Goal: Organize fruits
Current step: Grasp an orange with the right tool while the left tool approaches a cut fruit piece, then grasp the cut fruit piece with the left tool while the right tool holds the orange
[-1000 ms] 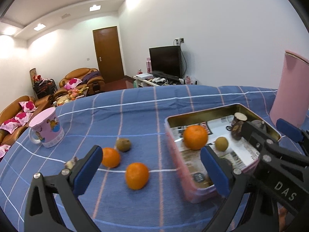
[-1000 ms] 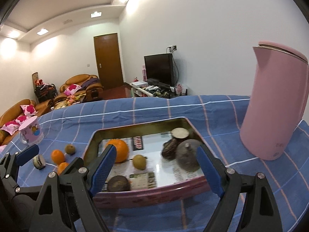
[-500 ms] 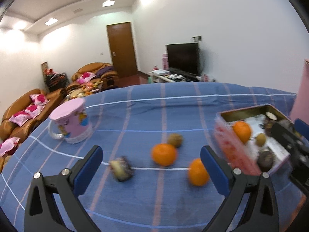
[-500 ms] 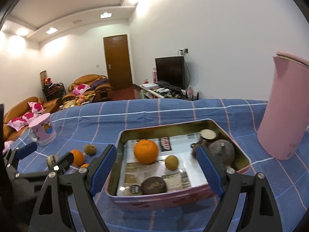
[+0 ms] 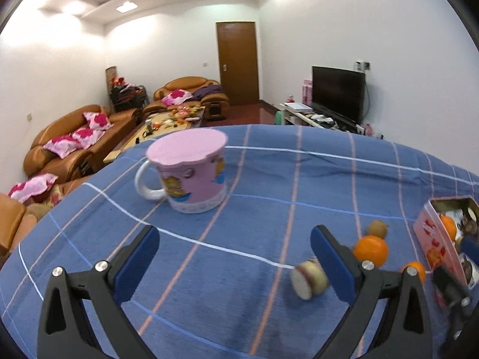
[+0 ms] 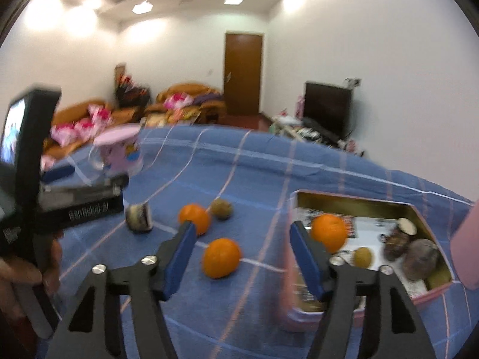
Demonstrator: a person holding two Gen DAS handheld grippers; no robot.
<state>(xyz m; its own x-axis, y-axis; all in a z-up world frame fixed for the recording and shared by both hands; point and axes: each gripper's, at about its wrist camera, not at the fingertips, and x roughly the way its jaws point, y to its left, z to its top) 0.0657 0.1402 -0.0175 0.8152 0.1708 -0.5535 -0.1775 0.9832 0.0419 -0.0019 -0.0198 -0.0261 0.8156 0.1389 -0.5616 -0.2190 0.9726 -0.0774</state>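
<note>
Vs. earlier frames: both wrist views have swung left across the blue checked cloth (image 5: 269,179); the pink tin (image 6: 431,294), formerly centred ahead of the right gripper (image 6: 242,257), now sits at right, and the pink mug (image 5: 191,173), formerly far left, now stands ahead of the left gripper (image 5: 233,257). R. jaws have just been closing, gap visibly narrower, nothing between the pads. L. jaws stand wide apart, empty, above bare cloth, pointing obliquely down; a person's hand (image 6: 27,272) holds that tool at the left edge of the right view. Loose fruit on the cloth: near orange (image 6: 221,257) lies just ahead of the R. jaws, roughly in line with the gap, not touched; far orange (image 6: 196,218) shows just beyond the left pad tip; brown fruit (image 6: 221,208) just beside it; a cut, pale-faced piece (image 5: 308,278) lies just beside the L. gripper's right finger, outside the gap. In the tin: one orange (image 6: 329,230), a small greenish fruit (image 6: 363,256), dark items (image 6: 419,257) at its right end. Image blurred.
</note>
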